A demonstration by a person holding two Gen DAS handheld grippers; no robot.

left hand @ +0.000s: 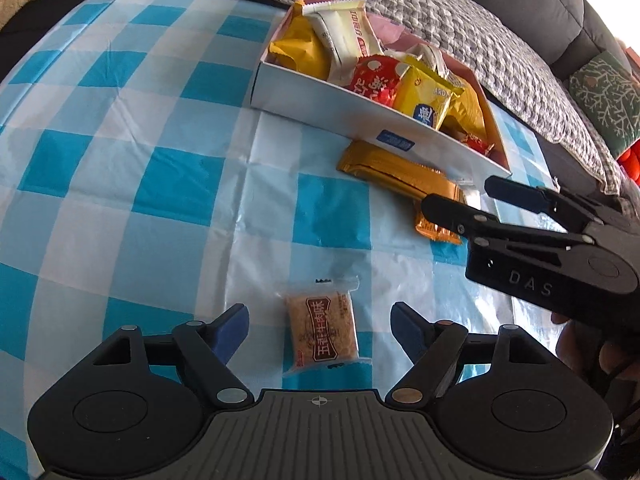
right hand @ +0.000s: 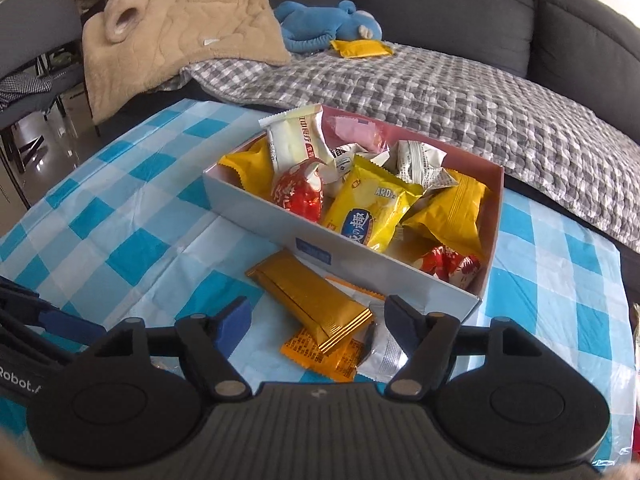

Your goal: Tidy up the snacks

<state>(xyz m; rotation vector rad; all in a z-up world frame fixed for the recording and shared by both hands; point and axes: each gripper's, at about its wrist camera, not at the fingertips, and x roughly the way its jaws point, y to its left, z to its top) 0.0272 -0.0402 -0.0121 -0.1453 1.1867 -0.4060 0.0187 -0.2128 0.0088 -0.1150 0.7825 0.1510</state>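
An orange foil packet (right hand: 340,354) lies half hidden under the gold foil bar (right hand: 312,300) beside the white cardboard box (right hand: 360,264). Both claws, left (left hand: 320,320) and right (right hand: 316,316), gape empty; a clear-wrapped brown square biscuit (left hand: 324,328) lies on the checked surface (left hand: 120,160).

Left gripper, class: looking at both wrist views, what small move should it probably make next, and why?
Probably lower and close on the beef snack packet. The left gripper is open with the packet lying flat on the checked tablecloth between its fingers, still outside the snack box. The right gripper is open over the gold bar.
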